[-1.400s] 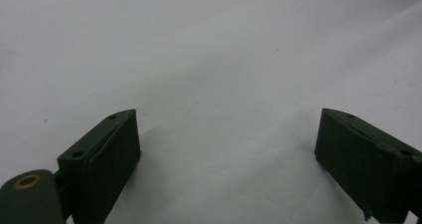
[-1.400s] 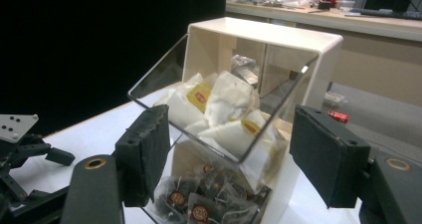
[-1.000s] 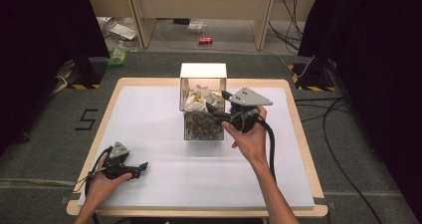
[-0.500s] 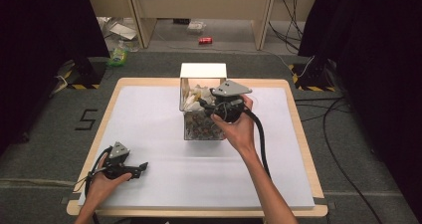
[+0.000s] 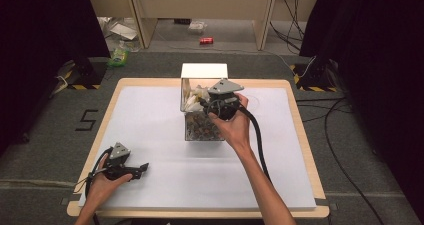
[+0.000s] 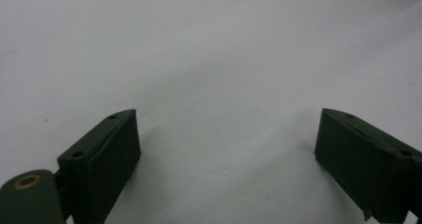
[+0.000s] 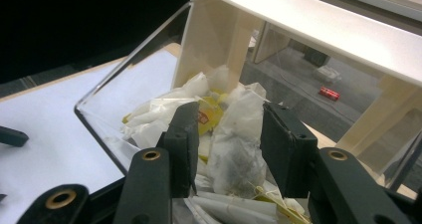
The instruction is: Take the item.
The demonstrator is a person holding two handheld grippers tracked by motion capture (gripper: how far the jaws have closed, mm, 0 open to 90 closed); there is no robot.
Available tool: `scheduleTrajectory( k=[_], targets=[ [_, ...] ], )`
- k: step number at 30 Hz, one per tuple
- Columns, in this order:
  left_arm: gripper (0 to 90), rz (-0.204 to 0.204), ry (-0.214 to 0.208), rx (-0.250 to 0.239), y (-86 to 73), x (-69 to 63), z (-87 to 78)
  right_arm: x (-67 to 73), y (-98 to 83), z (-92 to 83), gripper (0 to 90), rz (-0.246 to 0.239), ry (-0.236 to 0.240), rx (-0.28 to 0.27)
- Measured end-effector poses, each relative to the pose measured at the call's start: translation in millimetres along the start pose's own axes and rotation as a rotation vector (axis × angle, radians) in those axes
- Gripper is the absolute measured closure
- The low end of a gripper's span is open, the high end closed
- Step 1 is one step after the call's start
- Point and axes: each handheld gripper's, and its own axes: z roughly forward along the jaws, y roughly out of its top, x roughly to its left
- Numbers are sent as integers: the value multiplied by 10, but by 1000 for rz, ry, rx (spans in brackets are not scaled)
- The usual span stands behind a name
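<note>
Right now the right gripper (image 7: 226, 134) is reaching into the open top of a clear box (image 5: 202, 130) that is standing near the far middle of the white table (image 5: 150, 115), and a tea bag (image 7: 239, 139) is sitting between its two black fingers (image 7: 184, 134). Seen from the right gripper view, the bag is standing roughly upright in the gap, its pale paper filling most of the space from one pad to the other; the far pad is lying against the bag's edge, while on the near side I cannot tell whether the pad is pressing on it or just beside it. The jaws have just been closing in on the bag and are standing at a narrow gap around it. More tea bags (image 7: 164, 109), white with yellow tags, are lying heaped in the box behind and below. A white lid (image 7: 318, 25) is standing up at the box's far edge.

From the high view, the right hand (image 5: 232, 127) is stretching forward over the box, forearm running diagonally from the table's near edge, gripper tilting down into the opening.

Meanwhile the left gripper (image 6: 226, 154) is resting on the table near the near left corner, held in the left hand (image 5: 102, 185), its jaws standing wide apart over bare white surface.
</note>
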Motion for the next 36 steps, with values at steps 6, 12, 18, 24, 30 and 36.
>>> scheduleTrajectory(
  k=[6, 12, 18, 24, 30, 36],
  targets=[
    [98, 0, 1, 0, 0, -1, 0, -18, -13, 35, 610, -3, -15, 25],
    [98, 1, 1, 0, 0, -1, 0, -11, -27, 63, 698, -12, -20, 51],
    [98, 0, 1, 0, 0, -1, 0, -25, -25, 32, 841, -26, -21, 34],
    [98, 0, 1, -1, 0, 0, 0, -32, -13, -16, 891, -38, -11, 7],
    [98, 0, 0, 0, 0, 0, 0, -44, 15, -77, 893, -29, -9, -46],
    [98, 1, 1, -1, -1, -1, 0, -73, 100, -216, 893, -18, -1, -111]
  ],
)
